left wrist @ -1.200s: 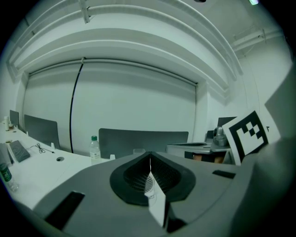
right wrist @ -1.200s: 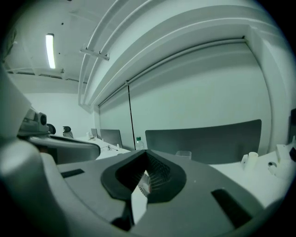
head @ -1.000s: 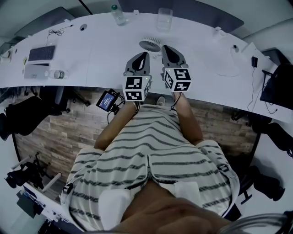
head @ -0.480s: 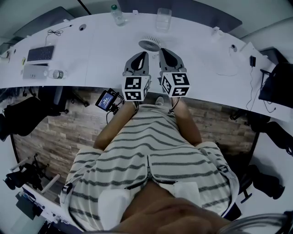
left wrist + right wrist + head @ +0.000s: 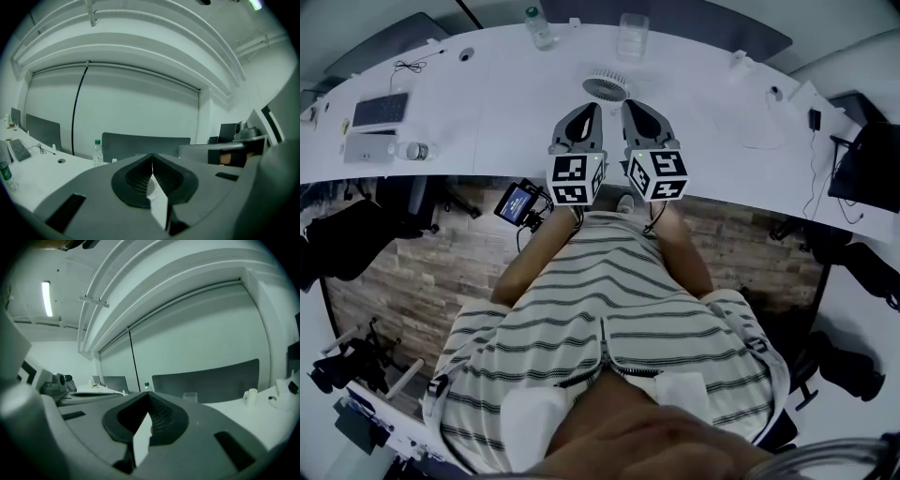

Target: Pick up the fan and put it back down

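Observation:
A small round white fan [image 5: 607, 84] lies on the white table [image 5: 487, 112], its grille facing up. Both grippers hover side by side just on the near side of it, pointing at it. The left gripper [image 5: 592, 111] is shut with nothing in it, its tips meeting [image 5: 152, 157]. A sliver of the white grille [image 5: 150, 186] shows through the gap behind its jaws. My right gripper [image 5: 629, 105] is also shut and empty, its jaws closed together [image 5: 149, 397]. Neither gripper touches the fan.
A water bottle [image 5: 541, 28] and a clear glass [image 5: 632, 36] stand at the table's far edge behind the fan. A keyboard [image 5: 373, 110] and a small bottle [image 5: 417, 150] lie far left. Cables [image 5: 778, 141] trail at right. A small lit screen [image 5: 517, 203] hangs below the near edge.
The right gripper has shifted a little to the left, closer to the left gripper and the fan. The left gripper has hardly moved. Both stay shut.

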A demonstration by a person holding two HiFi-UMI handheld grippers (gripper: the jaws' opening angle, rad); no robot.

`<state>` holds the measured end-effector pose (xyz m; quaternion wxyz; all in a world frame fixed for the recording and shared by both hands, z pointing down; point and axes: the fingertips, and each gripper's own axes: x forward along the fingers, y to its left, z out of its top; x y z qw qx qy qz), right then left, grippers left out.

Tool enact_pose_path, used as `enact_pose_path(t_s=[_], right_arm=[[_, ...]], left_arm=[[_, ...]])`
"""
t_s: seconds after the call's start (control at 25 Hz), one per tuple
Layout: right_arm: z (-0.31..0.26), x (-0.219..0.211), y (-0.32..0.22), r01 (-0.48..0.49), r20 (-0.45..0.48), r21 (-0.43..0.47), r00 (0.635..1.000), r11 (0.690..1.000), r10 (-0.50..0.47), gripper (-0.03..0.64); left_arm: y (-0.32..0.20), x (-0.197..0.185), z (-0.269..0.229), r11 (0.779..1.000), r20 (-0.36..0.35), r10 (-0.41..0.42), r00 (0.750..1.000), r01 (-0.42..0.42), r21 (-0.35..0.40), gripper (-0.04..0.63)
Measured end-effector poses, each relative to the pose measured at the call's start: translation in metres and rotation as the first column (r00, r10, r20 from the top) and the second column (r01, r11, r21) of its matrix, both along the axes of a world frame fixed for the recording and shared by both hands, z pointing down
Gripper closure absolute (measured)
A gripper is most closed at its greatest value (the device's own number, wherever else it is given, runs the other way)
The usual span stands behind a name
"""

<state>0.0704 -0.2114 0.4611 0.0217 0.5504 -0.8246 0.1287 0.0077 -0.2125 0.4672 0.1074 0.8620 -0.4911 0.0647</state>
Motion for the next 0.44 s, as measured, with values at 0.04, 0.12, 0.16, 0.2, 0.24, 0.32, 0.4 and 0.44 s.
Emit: enact_pose_path(t_s=[0.04,0.12,0.16,0.2,0.24,0.32,0.4,0.44], right_arm=[[-0.0013,-0.0014,0.0009,0.001,-0.006,0.004,1.0,1.0,-0.001,0.606],[-0.0034,-0.0031,0.0033,-0.001,-0.019,0.012,1.0,1.0,0.001,0.606],[-0.0041,-0.0035,0.0046,-0.004,-0.031,0.017,1.0,1.0,0.004,0.606],[-0.0047,-0.0039,0.0057,-0.006,-0.042,0.022,0.999,1.0,0.007,0.606],[-0.0051,-0.0044,0.0063,-0.009,-0.048,0.026,0.999,1.0,0.01,0.606],[-0.0052,-0.0058,0.006,-0.014,-0.051,0.028,0.999,1.0,0.015,0.606],[-0.0056,-0.0068,0.0052,-0.02,-0.053,0.03,0.998,0.999,0.022,0.606],[-0.006,-0.007,0.0049,-0.024,-0.054,0.031,0.998,0.999,0.025,0.606]], left_arm=[[0.0003,-0.0009,-0.0002,1.0,-0.001,0.001,1.0,-0.001,0.001,0.587],[0.0015,-0.0017,-0.0006,1.0,-0.003,0.004,1.0,-0.004,0.002,0.586],[0.0023,-0.0018,-0.0006,1.0,-0.003,0.006,1.0,-0.006,0.002,0.588],[0.0032,-0.002,-0.0005,1.0,-0.004,0.008,1.0,-0.008,0.002,0.588],[0.0036,-0.0025,-0.0002,1.0,-0.004,0.01,1.0,-0.01,0.002,0.586],[0.0032,-0.0041,-0.0002,1.0,-0.004,0.015,1.0,-0.015,0.004,0.587],[0.0022,-0.0055,-0.0011,1.0,-0.005,0.02,1.0,-0.02,0.008,0.586],[0.0017,-0.0059,-0.0017,1.0,-0.005,0.023,1.0,-0.023,0.01,0.586]])
